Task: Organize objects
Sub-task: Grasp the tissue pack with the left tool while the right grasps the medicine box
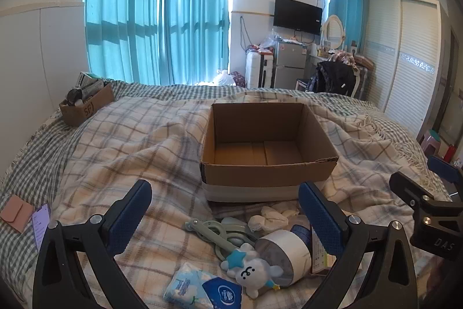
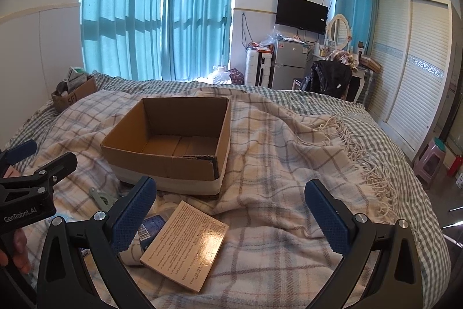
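An empty open cardboard box (image 1: 269,164) (image 2: 162,161) sits on the plaid blanket on the bed. In front of it lies a small pile: a grey-green scissor-like tool (image 1: 214,230), a white cloth ball (image 1: 267,219), a tape roll (image 1: 285,251), a blue-and-white plush toy (image 1: 253,271) and a tissue pack (image 1: 202,290). A flat tan booklet (image 2: 185,245) lies beside a blue-labelled bottle (image 2: 152,228). My left gripper (image 1: 224,219) hangs open over the pile, nothing between its fingers. My right gripper (image 2: 231,219) is open above the booklet and blanket, holding nothing.
A smaller cardboard box (image 1: 86,103) full of items stands at the far left of the bed. A pink wallet (image 1: 16,213) and a phone (image 1: 40,225) lie at the left edge. Beyond the bed are a fridge (image 1: 289,62), a chair with dark clothes (image 1: 332,77) and a wardrobe (image 1: 405,54).
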The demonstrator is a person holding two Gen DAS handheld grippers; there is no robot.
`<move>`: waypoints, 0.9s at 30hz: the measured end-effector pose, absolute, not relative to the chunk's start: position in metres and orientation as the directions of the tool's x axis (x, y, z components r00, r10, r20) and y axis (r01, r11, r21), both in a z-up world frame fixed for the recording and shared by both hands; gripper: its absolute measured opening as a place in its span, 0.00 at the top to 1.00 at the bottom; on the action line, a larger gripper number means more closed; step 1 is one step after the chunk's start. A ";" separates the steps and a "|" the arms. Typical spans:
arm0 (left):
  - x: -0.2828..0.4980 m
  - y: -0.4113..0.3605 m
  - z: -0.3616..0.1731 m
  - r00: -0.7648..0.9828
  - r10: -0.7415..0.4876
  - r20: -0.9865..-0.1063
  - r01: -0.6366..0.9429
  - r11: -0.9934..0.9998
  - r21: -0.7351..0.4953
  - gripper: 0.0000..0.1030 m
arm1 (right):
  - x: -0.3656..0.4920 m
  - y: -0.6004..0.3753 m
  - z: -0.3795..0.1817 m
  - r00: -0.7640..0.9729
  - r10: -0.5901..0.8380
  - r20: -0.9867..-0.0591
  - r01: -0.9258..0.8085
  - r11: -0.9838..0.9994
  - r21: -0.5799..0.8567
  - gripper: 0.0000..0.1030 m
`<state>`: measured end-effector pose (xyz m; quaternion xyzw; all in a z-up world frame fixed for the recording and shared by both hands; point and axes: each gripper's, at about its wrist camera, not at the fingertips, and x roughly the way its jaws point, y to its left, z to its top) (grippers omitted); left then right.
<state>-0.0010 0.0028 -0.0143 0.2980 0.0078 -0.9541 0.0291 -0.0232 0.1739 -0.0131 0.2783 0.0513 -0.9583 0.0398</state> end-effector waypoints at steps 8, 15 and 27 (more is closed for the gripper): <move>0.021 -0.009 -0.001 -0.829 -0.064 -0.556 0.077 -0.997 0.000 0.00 | -0.011 0.161 0.005 -0.861 -0.044 -0.507 0.112 -0.988 -0.105 0.00; 0.028 -0.022 -0.005 -0.814 -0.090 -0.574 0.114 -0.994 -0.005 0.00 | 0.002 0.148 0.011 -0.865 -0.082 -0.495 0.159 -0.981 -0.115 0.00; 0.025 -0.022 -0.080 -0.664 -0.123 -0.738 0.099 -0.992 0.076 0.00 | -0.009 0.159 -0.019 -0.819 -0.097 -0.566 0.169 -0.983 -0.076 0.00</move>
